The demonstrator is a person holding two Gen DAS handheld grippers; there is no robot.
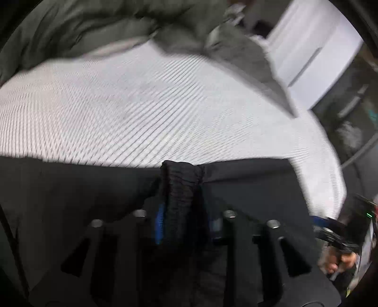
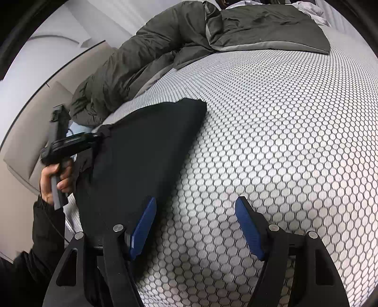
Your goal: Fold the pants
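Bed (image 2: pixel 295 146): white honeycomb-patterned mattress cover. Dark grey quilt (image 2: pixel 146 61) bunched along its far edge. Beige headboard (image 2: pixel 28 132) beside it, white wall (image 2: pixel 78 21) behind.

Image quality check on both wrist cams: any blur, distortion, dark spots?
Left wrist view: motion-smeared, the mattress pattern streaks into lines; the black pants bunched between the left gripper fingers are nearly featureless in shadow. Right wrist view: sharp, the hexagon print is crisp, though fisheye bulges the mattress into a dome; the pants read as flat black; the right gripper is evenly lit.
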